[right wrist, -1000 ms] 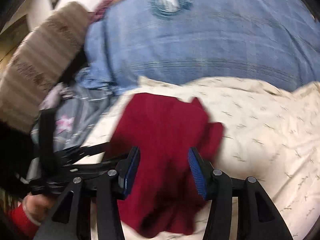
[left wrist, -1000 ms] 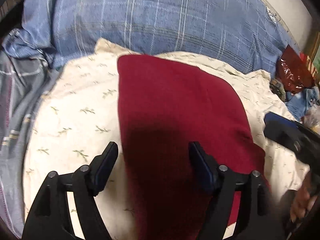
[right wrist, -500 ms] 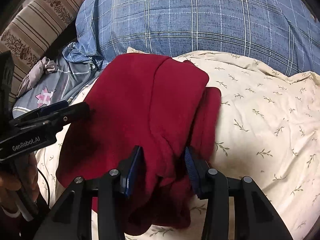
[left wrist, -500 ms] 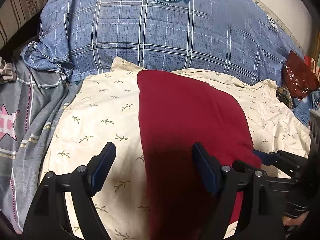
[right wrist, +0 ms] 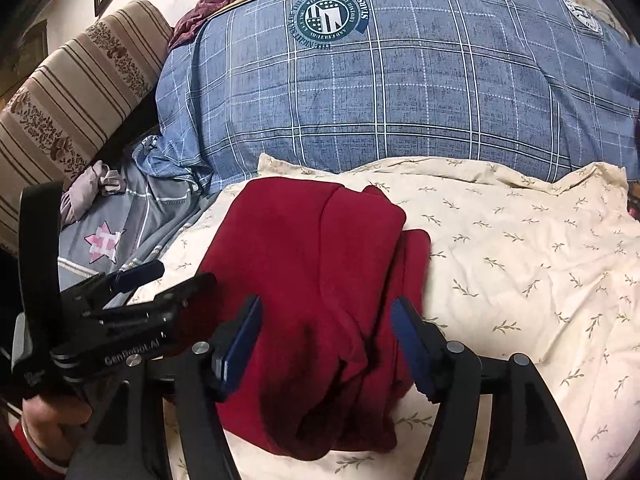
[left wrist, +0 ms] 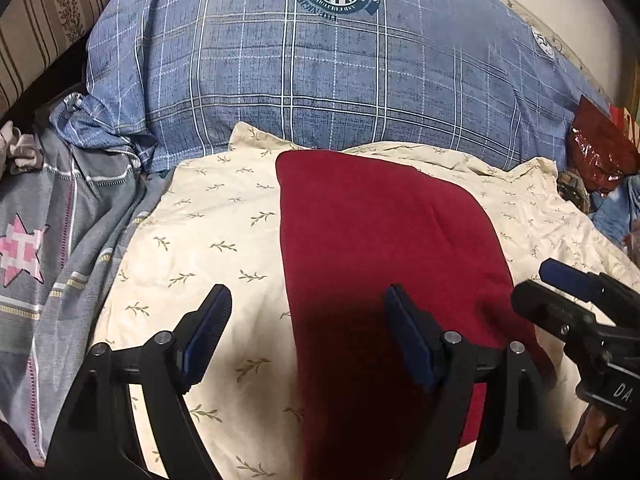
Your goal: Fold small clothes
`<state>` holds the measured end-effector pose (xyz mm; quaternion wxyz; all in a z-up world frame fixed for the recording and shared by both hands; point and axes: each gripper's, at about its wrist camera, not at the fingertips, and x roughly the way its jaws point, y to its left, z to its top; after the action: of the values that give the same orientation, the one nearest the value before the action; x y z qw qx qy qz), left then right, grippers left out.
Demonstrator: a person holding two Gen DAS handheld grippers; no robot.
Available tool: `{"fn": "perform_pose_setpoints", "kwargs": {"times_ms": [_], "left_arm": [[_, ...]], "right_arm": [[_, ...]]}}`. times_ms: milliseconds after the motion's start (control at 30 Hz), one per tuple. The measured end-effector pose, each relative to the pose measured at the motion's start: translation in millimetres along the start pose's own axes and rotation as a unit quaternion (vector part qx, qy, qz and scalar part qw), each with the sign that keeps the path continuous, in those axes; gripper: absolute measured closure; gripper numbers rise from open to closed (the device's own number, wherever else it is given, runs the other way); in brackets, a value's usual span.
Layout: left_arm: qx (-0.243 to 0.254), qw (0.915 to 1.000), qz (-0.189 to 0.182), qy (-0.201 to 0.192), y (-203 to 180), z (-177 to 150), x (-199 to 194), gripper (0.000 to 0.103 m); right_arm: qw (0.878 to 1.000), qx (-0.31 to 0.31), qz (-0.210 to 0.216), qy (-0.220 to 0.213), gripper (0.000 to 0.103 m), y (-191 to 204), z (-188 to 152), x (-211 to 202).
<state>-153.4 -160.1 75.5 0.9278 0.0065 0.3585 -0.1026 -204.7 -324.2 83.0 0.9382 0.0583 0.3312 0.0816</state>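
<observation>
A dark red garment (left wrist: 376, 232) lies folded on a cream leaf-print sheet (left wrist: 208, 236). In the right wrist view the garment (right wrist: 304, 264) shows a folded flap on top and a rumpled near edge. My left gripper (left wrist: 308, 304) is open and empty, its right finger over the garment's near left edge. My right gripper (right wrist: 326, 316) is open, its fingers straddling the garment's near part without holding it. The right gripper shows at the right of the left wrist view (left wrist: 580, 292). The left gripper shows at the left of the right wrist view (right wrist: 136, 280).
A big blue plaid pillow (left wrist: 328, 72) lies behind the sheet. A grey star-patterned cloth (left wrist: 36, 240) lies left. A striped sofa back (right wrist: 72, 92) stands far left. A red shiny bag (left wrist: 600, 152) sits at the right.
My right gripper has opened wider over the garment's near part. Both grippers have drawn back slightly. The garment lies still.
</observation>
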Motion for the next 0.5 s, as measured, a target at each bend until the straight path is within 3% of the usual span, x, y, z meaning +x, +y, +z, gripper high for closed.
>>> {"fn": "perform_pose_setpoints", "kwargs": {"times_ms": [133,500], "left_arm": [[0.002,1.0000,0.001,-0.009,0.2,-0.1,-4.3,0.024],[0.008,0.9996,0.015,-0.023,5.0,-2.5,-12.1,0.024]], "right_arm": [[1.000,0.000,-0.008,-0.006,0.028,4.5,0.7,-0.4],[1.000,0.004,-0.018,-0.005,0.023,10.8,-1.4,0.9]]}}
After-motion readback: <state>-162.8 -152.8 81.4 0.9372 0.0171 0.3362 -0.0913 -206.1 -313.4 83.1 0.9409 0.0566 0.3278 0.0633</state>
